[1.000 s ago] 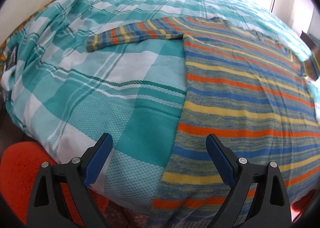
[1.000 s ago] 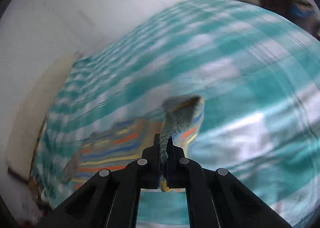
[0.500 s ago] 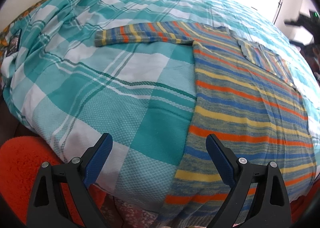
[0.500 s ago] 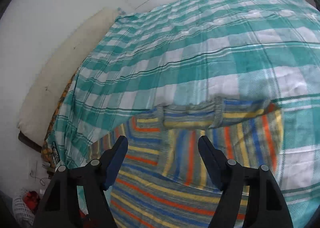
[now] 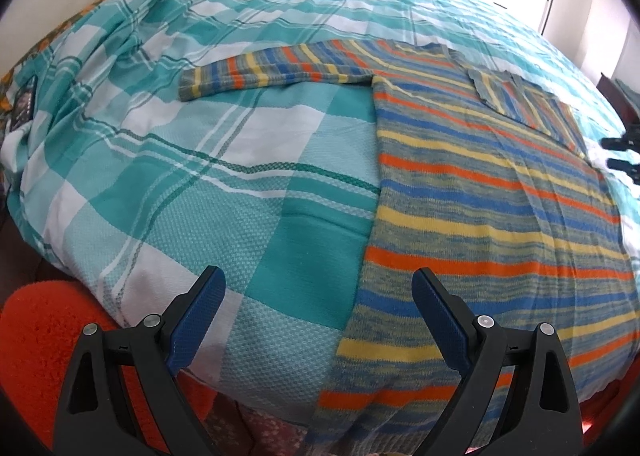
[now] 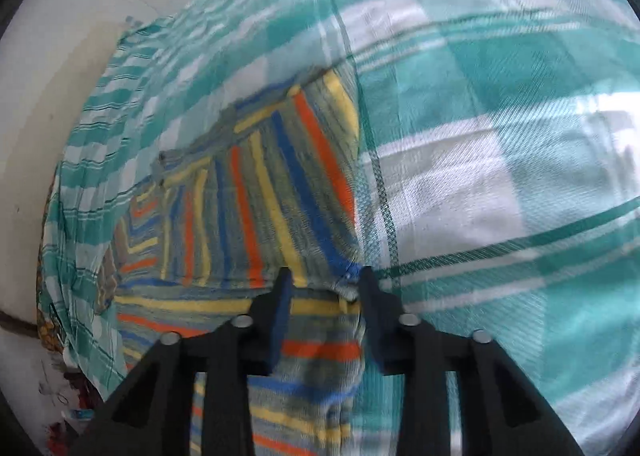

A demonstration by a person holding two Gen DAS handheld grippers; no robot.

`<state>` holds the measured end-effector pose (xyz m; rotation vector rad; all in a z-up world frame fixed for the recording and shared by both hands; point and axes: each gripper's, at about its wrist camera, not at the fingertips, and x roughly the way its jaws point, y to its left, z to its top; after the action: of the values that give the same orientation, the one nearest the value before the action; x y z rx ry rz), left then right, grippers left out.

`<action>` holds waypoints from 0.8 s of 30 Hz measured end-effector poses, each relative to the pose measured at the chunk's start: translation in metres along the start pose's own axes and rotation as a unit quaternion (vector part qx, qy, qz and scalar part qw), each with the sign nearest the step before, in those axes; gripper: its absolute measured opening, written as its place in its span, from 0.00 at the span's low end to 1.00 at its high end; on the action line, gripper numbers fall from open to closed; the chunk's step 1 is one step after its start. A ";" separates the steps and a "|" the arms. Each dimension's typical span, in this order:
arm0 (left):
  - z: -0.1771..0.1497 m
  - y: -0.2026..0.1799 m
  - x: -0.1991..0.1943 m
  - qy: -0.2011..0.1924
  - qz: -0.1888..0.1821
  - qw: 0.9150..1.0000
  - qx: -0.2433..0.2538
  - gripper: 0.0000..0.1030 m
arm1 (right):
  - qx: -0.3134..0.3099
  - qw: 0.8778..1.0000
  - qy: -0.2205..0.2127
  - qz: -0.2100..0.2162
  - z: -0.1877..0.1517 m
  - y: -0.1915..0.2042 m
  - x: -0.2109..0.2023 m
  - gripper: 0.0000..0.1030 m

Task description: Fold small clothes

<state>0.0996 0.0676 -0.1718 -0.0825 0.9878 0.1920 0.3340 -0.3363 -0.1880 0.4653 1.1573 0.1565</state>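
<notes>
Left wrist view: left tool (image 5: 318, 302) spread apart above the bed's (image 5: 192, 160) near edge beside the striped sweater (image 5: 492, 208); right tool (image 6: 325, 288) parted over its folded sleeve (image 6: 272, 192)

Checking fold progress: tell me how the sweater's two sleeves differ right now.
The left sleeve lies stretched straight out sideways on the checked bedspread; the right sleeve is folded in over the sweater's body. The left sleeve rests on bedspread alone, while the right sleeve's stripes run across the body's stripes. The right sleeve's fold sits by the right gripper; the left gripper hovers open, away from the left sleeve. Both share the same stripes.
</notes>
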 end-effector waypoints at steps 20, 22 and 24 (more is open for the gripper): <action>-0.006 -0.004 -0.008 -0.008 -0.016 1.000 0.018 0.92 | -0.130 0.982 -0.134 -0.034 -0.214 0.070 -0.110 0.73; -0.006 -0.004 -0.008 -0.008 -0.018 1.000 0.020 0.92 | -0.132 0.979 -0.145 -0.050 -0.227 0.077 -0.109 0.84; -0.006 -0.004 -0.009 -0.008 -0.020 1.000 0.022 0.92 | -0.146 0.976 -0.145 -0.066 -0.233 0.083 -0.107 0.86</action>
<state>0.0904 0.0616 -0.1681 -0.0607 0.9739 0.1350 0.0891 -0.2368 -0.1363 0.1435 0.8569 0.1350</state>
